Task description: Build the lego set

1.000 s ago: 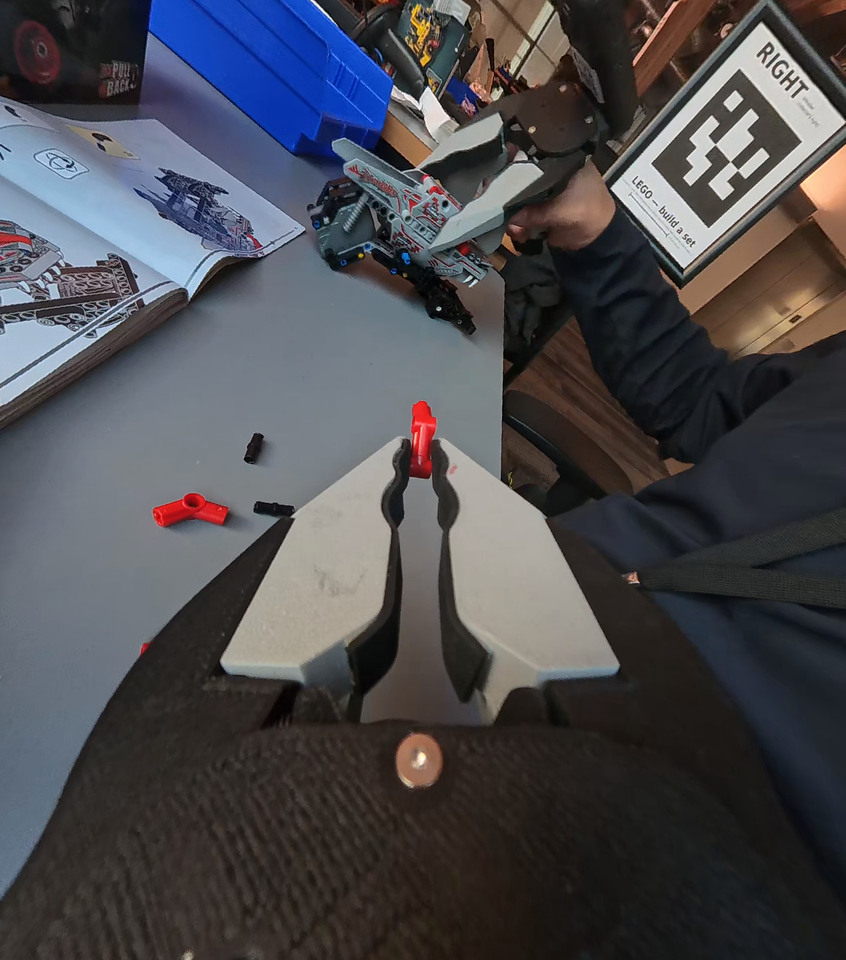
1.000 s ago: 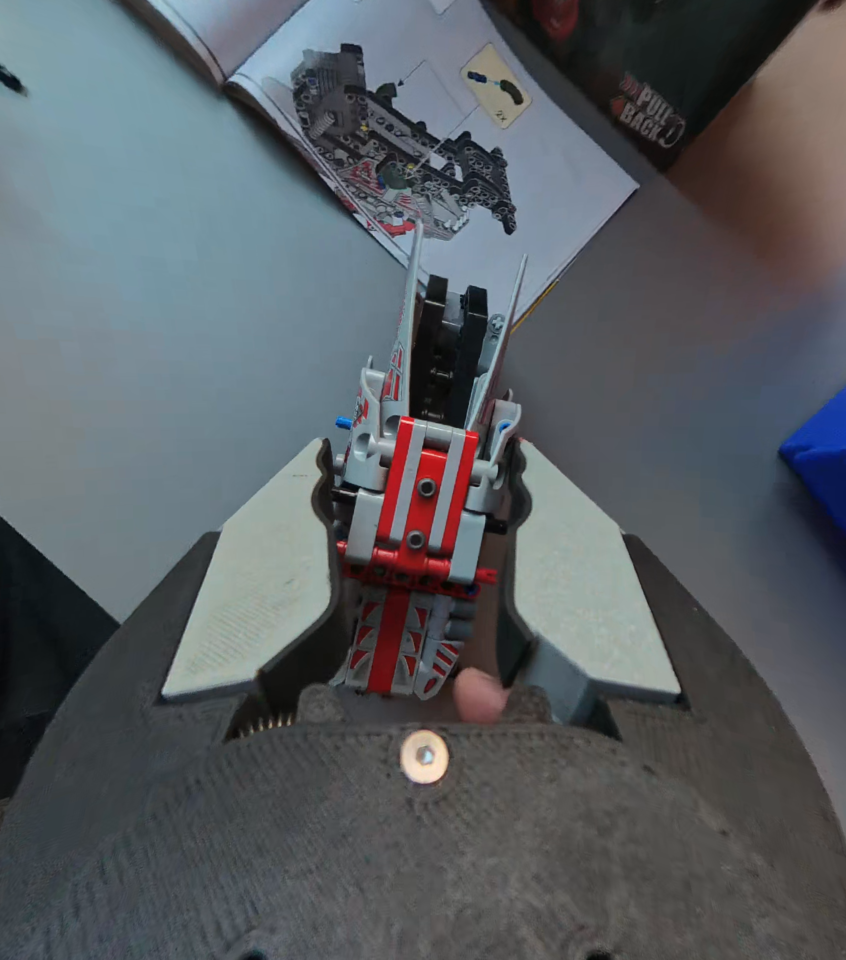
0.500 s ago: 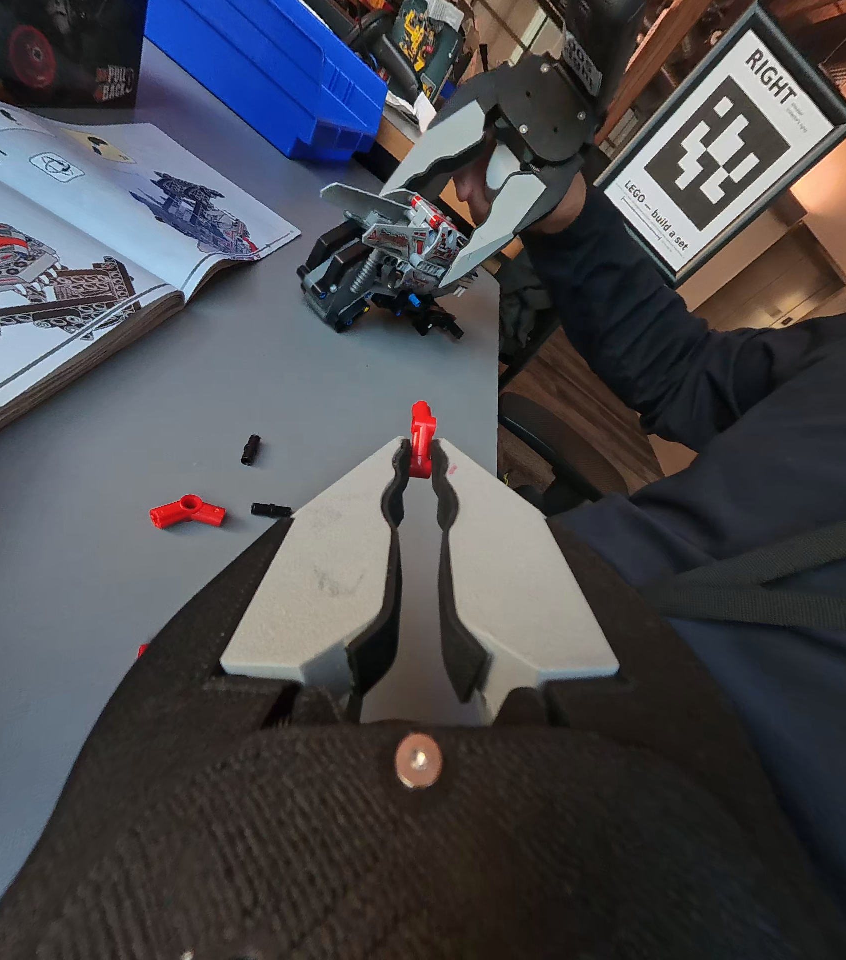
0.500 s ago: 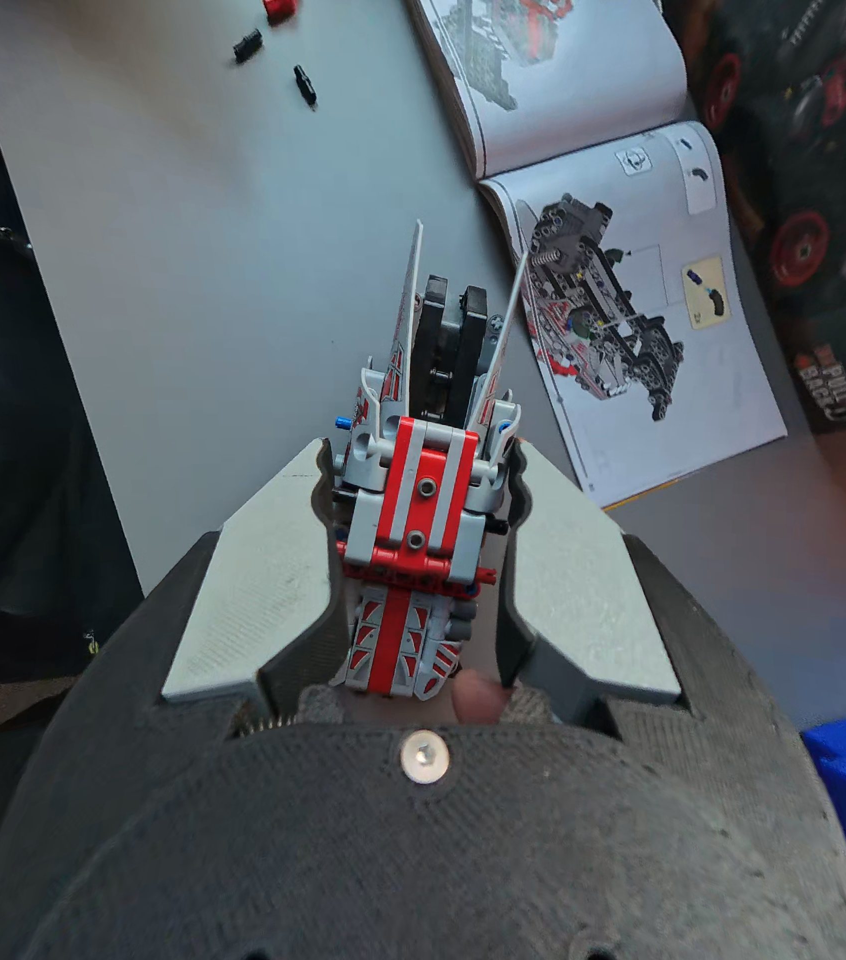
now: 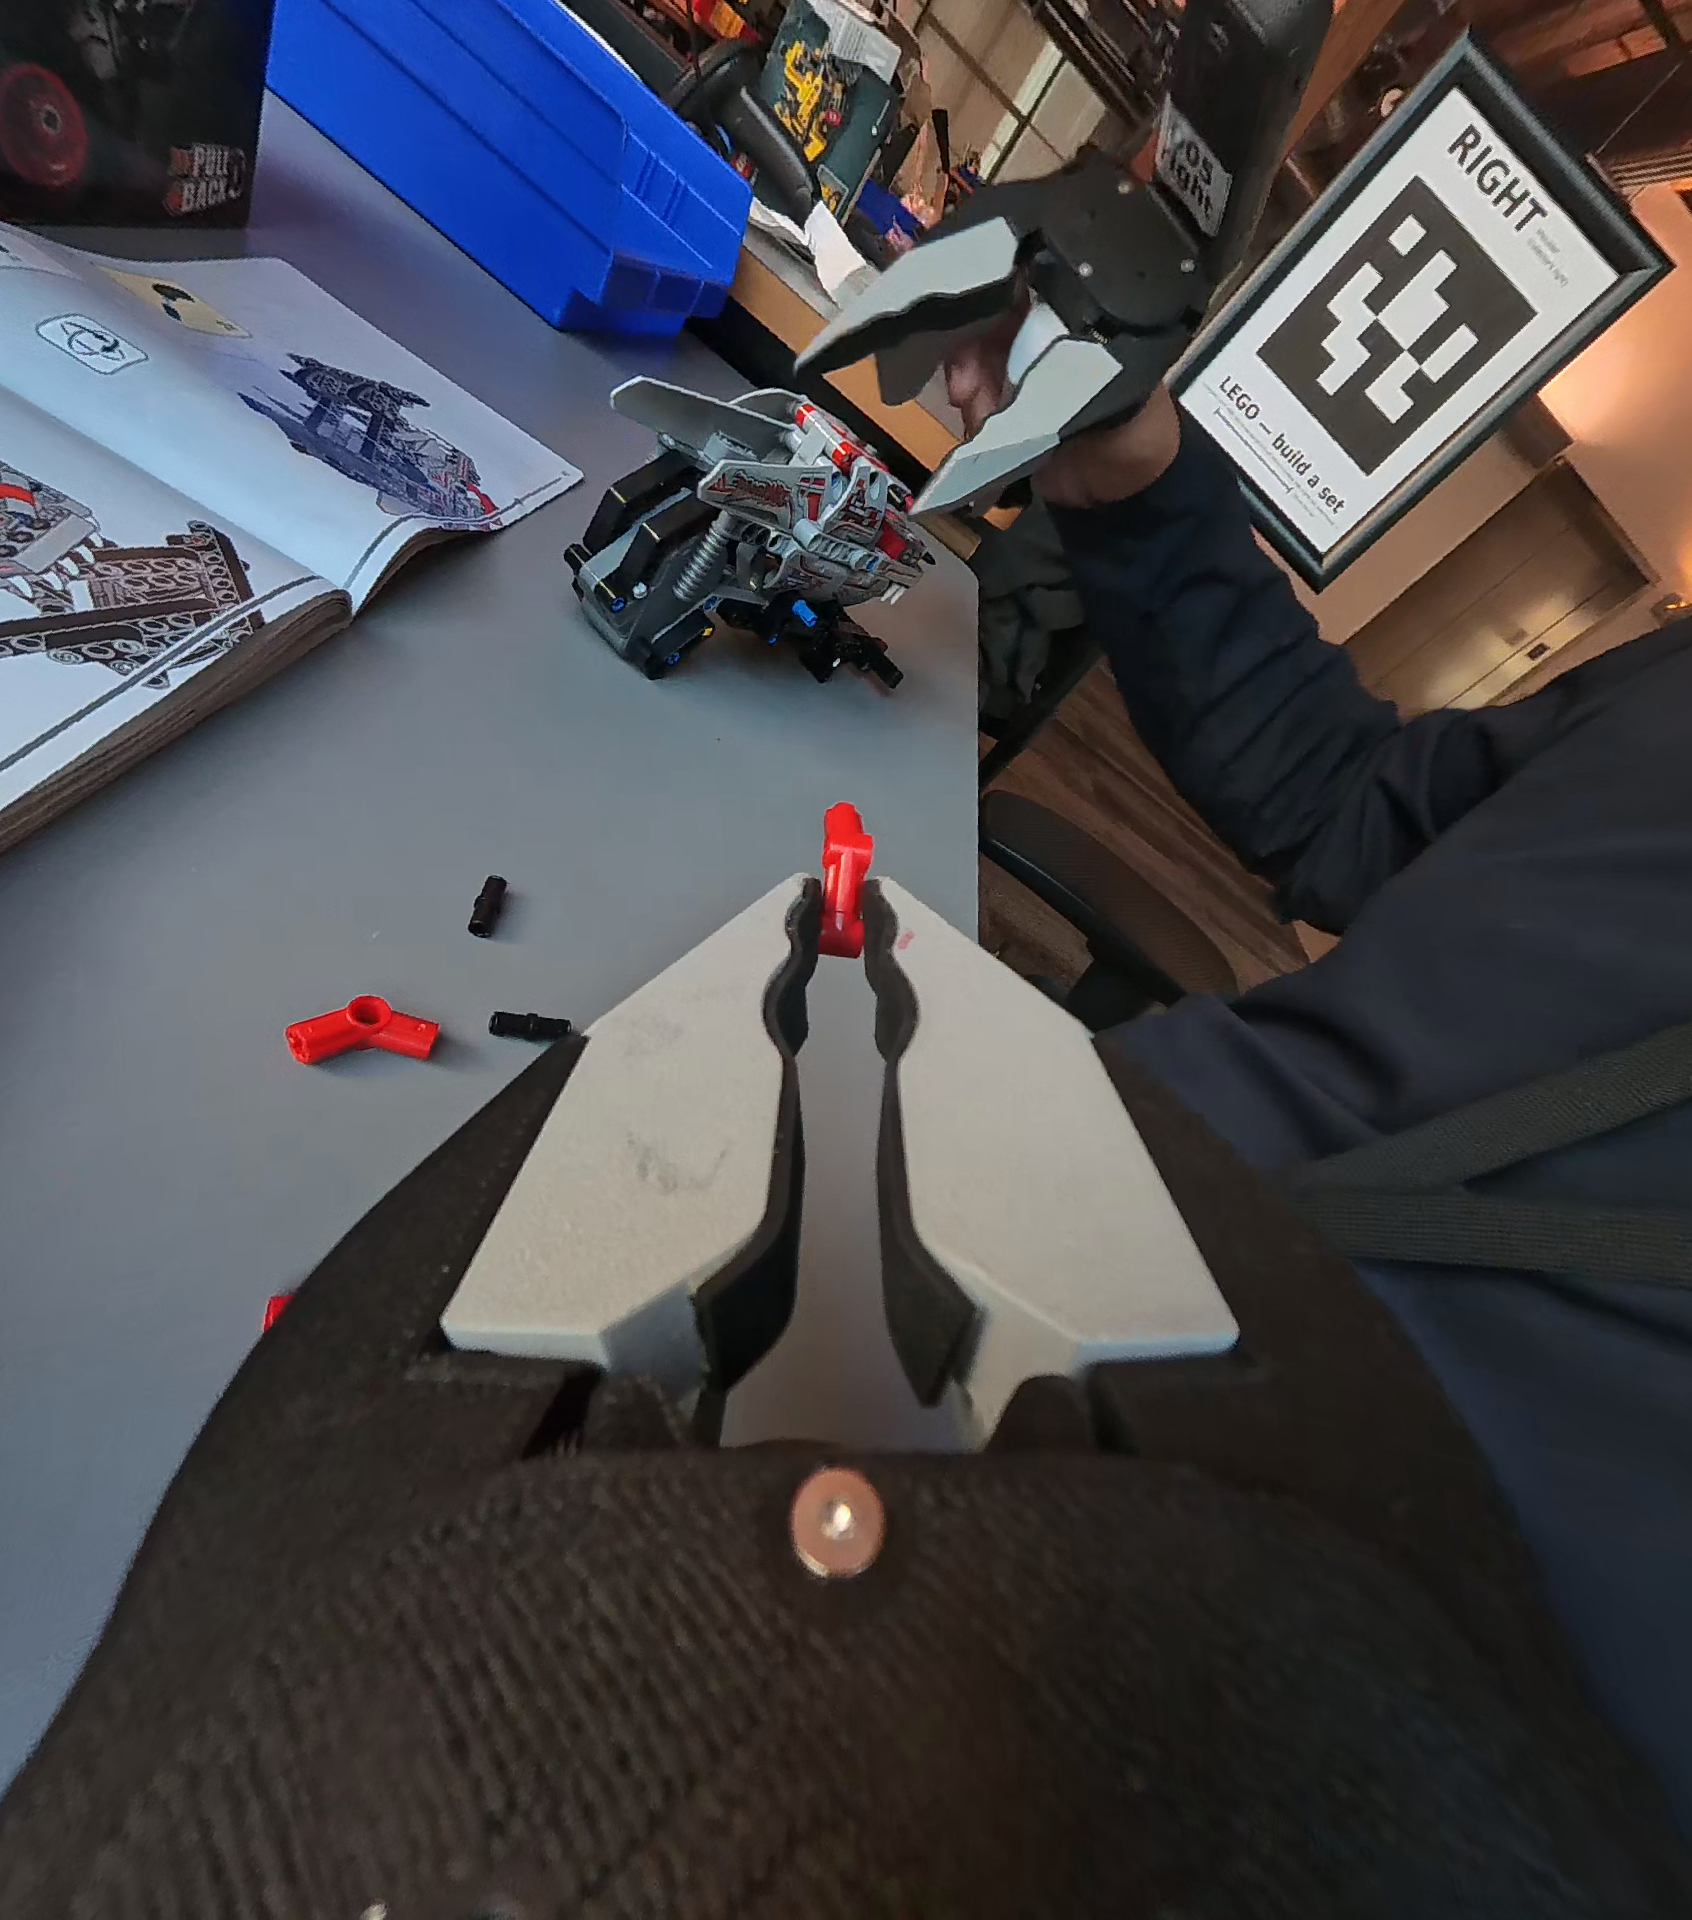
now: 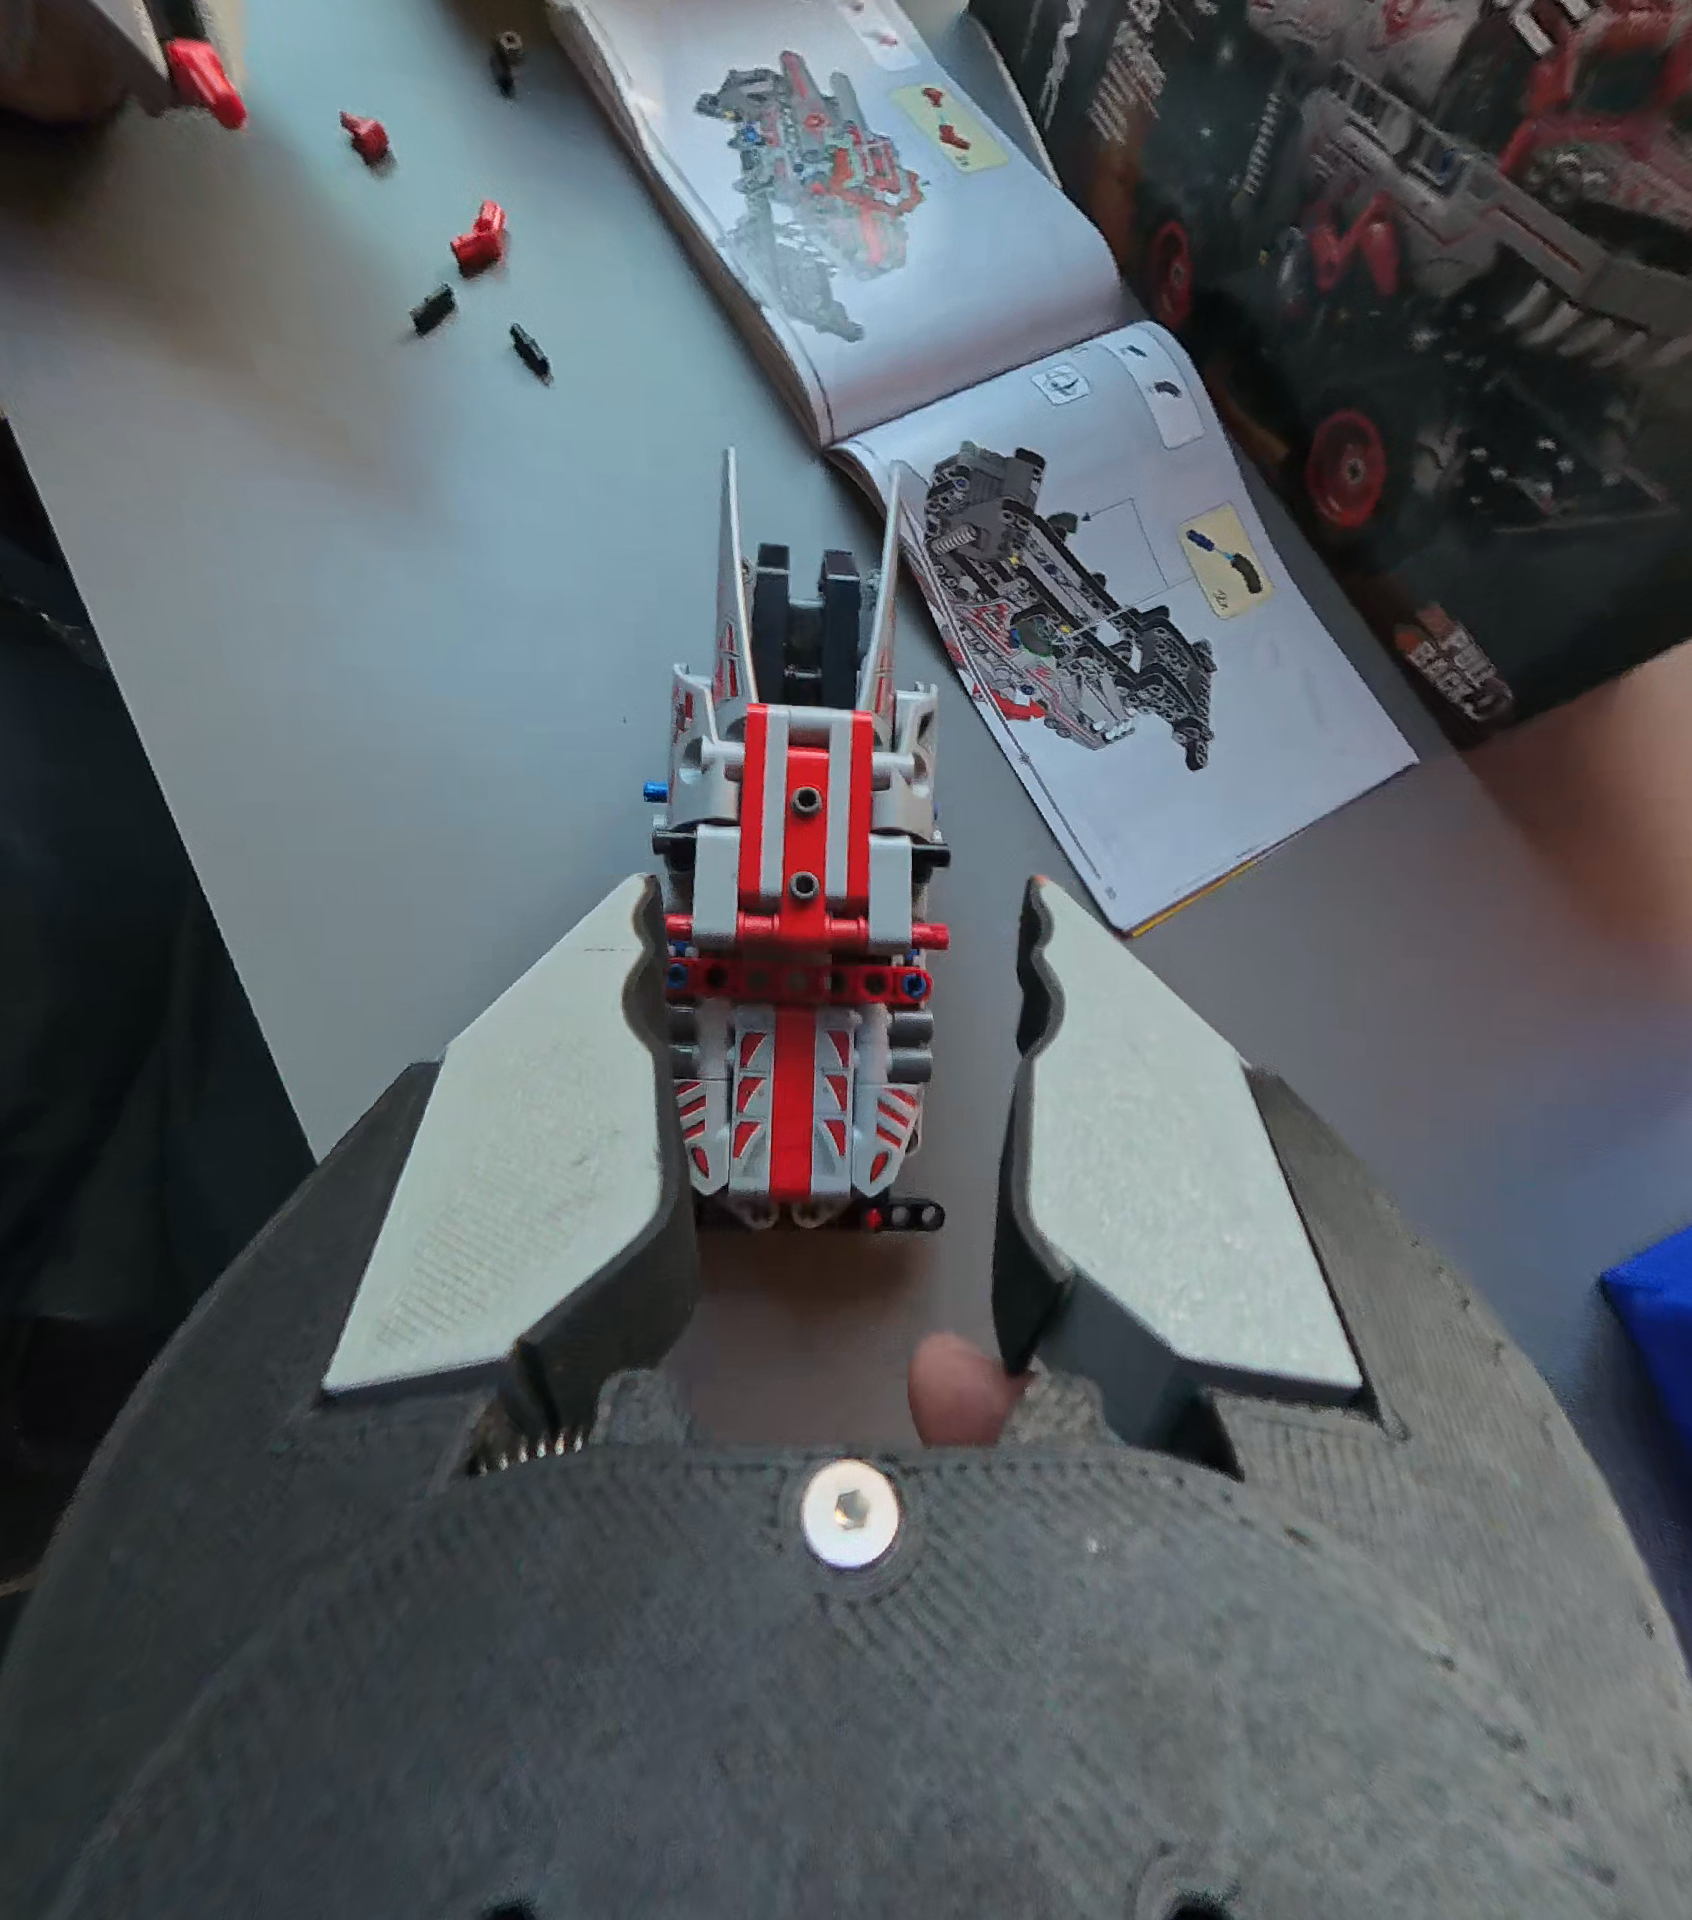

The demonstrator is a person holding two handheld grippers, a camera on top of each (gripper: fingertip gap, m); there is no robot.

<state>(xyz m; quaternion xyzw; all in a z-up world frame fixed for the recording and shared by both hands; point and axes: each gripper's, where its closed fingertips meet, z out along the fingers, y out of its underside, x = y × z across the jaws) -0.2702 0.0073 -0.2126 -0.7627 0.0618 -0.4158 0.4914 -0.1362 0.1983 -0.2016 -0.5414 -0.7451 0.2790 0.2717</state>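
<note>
Lego model (image 6: 800, 914), grey with red stripes, sits on the grey surface (image 5: 198, 1195) between the widely spread fingers of the right gripper (image 6: 837, 904), its left finger (image 6: 551, 1091) close against the model's side. Nearer the person, the left gripper (image 5: 837, 899) pinches a small red piece (image 5: 844, 878) between nearly closed fingers. An open instruction booklet (image 5: 146, 436) with printed build diagrams and a page number lies far left, beyond it the dark set box (image 6: 1444, 291) with its printed truck picture and lettering. A loose red connector (image 5: 362, 1034) and two black pins (image 5: 487, 906) lie on the surface near left. A blue bin (image 5: 530, 156) stands far back, and a framed sign (image 5: 1413, 301) bearing a black-and-white marker and text stands far right.
</note>
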